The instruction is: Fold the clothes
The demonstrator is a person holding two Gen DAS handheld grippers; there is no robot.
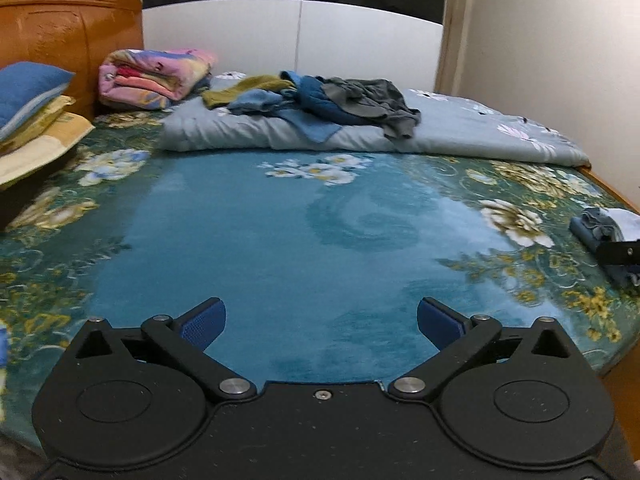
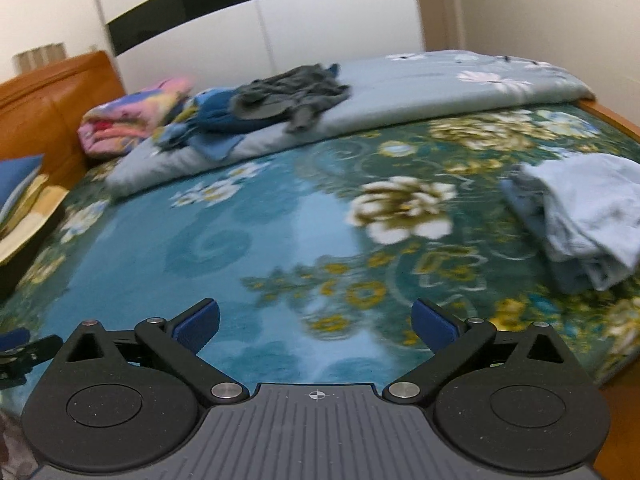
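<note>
Left tongs [image 1: 321, 322] and right tongs [image 2: 316, 324] both gape wide, empty, above the bed [image 1: 280, 240]. Unfolded clothes [image 1: 320, 100] lie heaped on the far quilt [image 1: 480, 132]; folded stack [image 2: 580, 208] sits right. Risk: snagging several tangled garments together.

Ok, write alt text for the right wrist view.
The open right gripper hovers empty over a teal flowered bedspread. Folded light blue clothes lie to its right; a heap of unfolded clothes sits on a grey quilt at the far side.
</note>
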